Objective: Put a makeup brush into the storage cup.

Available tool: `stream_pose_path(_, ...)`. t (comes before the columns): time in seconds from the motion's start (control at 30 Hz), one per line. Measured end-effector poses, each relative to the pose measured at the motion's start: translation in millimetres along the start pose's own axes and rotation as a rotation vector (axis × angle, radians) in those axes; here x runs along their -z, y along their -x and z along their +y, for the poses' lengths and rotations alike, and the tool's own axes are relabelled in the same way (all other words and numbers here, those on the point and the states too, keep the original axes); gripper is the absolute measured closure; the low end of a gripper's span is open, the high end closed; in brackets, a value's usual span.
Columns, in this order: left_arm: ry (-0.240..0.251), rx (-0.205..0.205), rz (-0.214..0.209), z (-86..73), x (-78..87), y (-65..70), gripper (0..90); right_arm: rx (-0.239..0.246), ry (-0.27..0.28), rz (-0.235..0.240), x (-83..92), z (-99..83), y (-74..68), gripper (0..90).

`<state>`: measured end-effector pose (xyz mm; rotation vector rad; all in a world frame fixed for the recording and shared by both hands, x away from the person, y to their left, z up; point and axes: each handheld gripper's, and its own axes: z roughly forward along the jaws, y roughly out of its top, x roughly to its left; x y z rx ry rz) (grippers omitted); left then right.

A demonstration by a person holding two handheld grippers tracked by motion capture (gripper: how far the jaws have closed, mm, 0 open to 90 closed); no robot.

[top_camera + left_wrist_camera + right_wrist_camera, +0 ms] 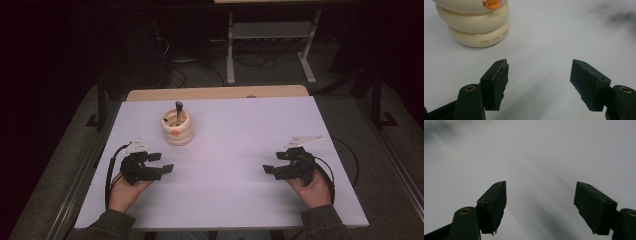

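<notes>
Cream ring stack (474, 25) ahead-left of the left gripper (539, 82), fingers (499, 85) apart, empty.

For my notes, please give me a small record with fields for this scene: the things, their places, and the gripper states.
surface: white table
object: cream ribbed holder, far left part of table
contents: dark tool standing inside
left hand-held gripper: open, holds nothing, near the holder
right hand-held gripper: open, holds nothing
</notes>
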<state>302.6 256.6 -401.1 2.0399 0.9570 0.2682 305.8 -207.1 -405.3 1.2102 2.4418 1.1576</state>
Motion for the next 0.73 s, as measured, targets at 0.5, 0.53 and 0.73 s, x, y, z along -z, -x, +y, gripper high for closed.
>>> stream_pose_path(0.5, -0.004, 0.015, -0.003, -10.7, 1.3, -0.1, 28.3, 0.011, -0.014, 0.006, -4.9, -1.5, -4.4, 24.8)
stream_pose_path(0.53, -0.005, 0.012, -0.002, -10.8, 1.5, -0.4, 28.3, 0.010, -0.007, 0.008, -5.1, -1.9, -3.7, 24.8)
stream_pose_path(0.73, 0.000, 0.002, -0.004, -8.8, 3.1, -1.6, 28.3, -0.001, 0.003, 0.006, -4.5, -3.6, -0.6, 24.6)
